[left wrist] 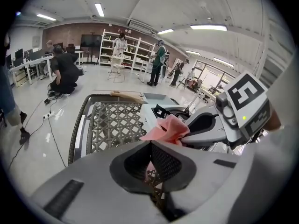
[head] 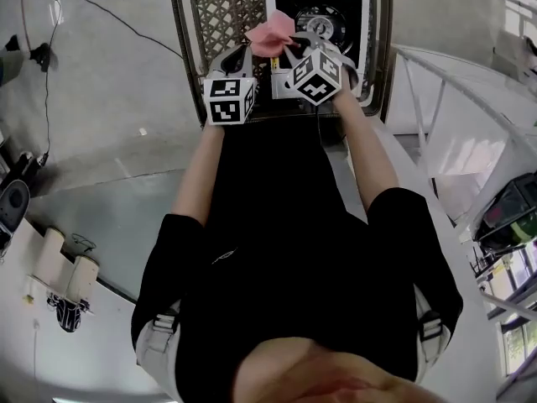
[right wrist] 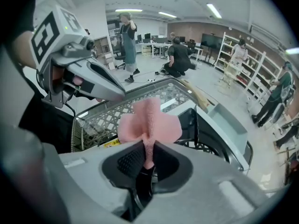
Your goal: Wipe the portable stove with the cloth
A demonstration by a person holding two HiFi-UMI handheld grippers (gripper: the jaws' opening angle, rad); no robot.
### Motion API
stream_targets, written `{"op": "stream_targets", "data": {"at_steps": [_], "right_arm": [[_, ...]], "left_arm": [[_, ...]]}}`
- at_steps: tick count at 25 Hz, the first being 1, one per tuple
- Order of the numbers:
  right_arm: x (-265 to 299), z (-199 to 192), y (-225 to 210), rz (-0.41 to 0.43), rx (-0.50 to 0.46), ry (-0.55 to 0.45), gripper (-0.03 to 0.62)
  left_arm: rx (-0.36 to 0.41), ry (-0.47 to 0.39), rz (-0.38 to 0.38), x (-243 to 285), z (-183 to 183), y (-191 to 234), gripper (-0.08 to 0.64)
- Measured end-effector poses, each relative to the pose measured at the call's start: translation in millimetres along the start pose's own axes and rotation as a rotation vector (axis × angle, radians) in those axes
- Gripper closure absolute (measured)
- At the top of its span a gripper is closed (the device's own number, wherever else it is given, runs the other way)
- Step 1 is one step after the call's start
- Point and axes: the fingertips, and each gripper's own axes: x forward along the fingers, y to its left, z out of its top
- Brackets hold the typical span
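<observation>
While the cloth (right wrist: pixel 148 118) is pinched in the narrow-set right hand-held gripper (right wrist: pixel 148 146) by the portable stove (head: pixel 359 7), the left hand-held gripper (left wrist: pixel 150 143) is seen closed, empty, beside it. The cloth should be lowered flat and dragged evenly.

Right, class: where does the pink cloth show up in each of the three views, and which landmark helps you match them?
Head view: the pink cloth is at top centre, at the left edge of the portable stove.
Left gripper view: the cloth is at the centre, just above the jaws.
Right gripper view: the cloth is at the centre, rising from between the jaws.
Shared landmark: the stove, close behind the cloth in every view.
</observation>
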Motion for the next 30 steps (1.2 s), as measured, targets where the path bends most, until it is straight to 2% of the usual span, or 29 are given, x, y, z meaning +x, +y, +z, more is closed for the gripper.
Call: {"op": "stream_targets", "data": {"at_steps": [1, 18, 30], "right_arm": [[-1, -1, -2, -0.002, 0.001, -0.003, 0.554], [-23, -20, -23, -0.069, -0.009, -0.026, 0.561], [-36, -51, -47, -0.102, 0.042, 0.01, 0.563]], "left_arm": [[0.006, 0.001, 0.0, 1, 1, -2, 0.56], [0.026, 0.013, -0.009, 15, 3, -26, 0.56], [0.039, 0.022, -0.027, 24, 6, -44, 0.56]]}}
